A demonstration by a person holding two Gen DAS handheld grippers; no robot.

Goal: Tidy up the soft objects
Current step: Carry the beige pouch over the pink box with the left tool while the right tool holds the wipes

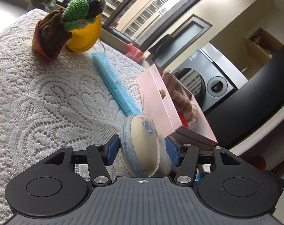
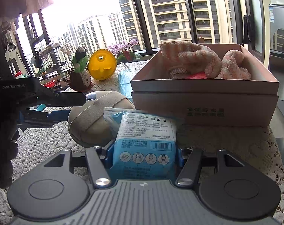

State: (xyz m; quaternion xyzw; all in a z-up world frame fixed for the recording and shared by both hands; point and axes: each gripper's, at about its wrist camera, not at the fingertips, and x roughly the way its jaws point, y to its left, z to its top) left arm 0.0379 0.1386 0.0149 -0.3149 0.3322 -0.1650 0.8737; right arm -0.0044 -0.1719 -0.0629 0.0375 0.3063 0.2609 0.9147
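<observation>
My left gripper [image 1: 142,150] is shut on a beige zippered pouch [image 1: 142,135], which stands on edge on the lace tablecloth [image 1: 39,93]. From the right wrist view, the left gripper [image 2: 77,107] comes in from the left onto the same pouch [image 2: 97,120]. My right gripper [image 2: 142,155] is shut on a blue pack of face masks [image 2: 143,146], held upright in front of the pink box [image 2: 203,88]. The box [image 1: 160,101] holds a fuzzy pink plush item [image 2: 194,60]. A loose blue face mask [image 1: 113,82] lies flat on the cloth beside the box.
A brown and green crochet doll [image 1: 52,35] leans against a yellow round container [image 1: 85,39] at the far end of the table. The table edge runs just right of the box, with a washing machine [image 1: 207,82] beyond. A dark-sleeved hand [image 2: 3,131] holds the left gripper.
</observation>
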